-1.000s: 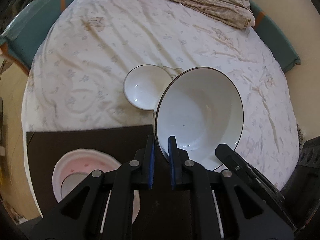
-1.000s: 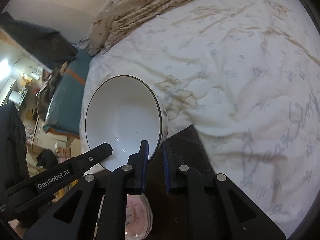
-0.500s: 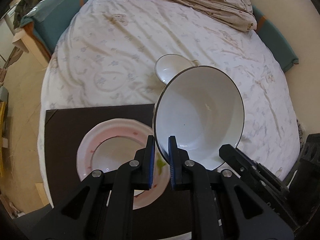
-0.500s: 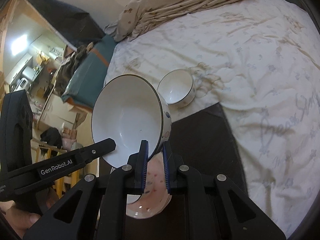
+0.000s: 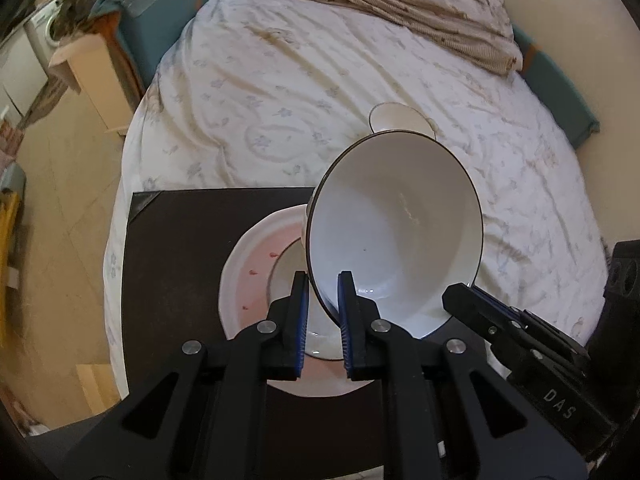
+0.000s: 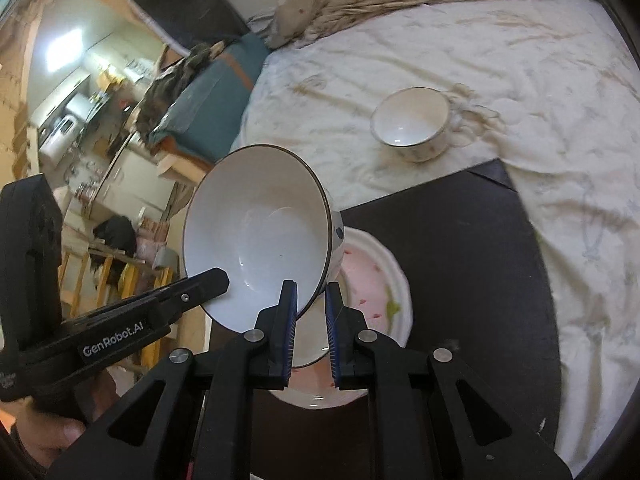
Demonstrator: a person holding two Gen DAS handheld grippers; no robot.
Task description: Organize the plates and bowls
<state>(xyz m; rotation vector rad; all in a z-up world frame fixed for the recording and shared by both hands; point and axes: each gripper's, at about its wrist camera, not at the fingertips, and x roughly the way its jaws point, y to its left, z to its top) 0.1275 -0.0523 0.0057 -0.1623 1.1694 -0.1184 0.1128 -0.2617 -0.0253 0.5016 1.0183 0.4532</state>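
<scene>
Carrying the large bowl (image 5: 396, 232) with left gripper (image 5: 323, 312) and right gripper (image 6: 311, 312) both clamped on its rim, above the pink plate (image 6: 376, 276); next, likely lowering level onto it.

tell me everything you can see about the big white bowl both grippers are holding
The big white bowl looks like glazed ceramic, glossy and empty, with a thin dark rim line and a blue mark on its outer wall. It is tipped steeply, with its opening facing the cameras, above the pink plate on the dark mat. The left gripper and the right gripper each pinch its rim at opposite edges.
</scene>
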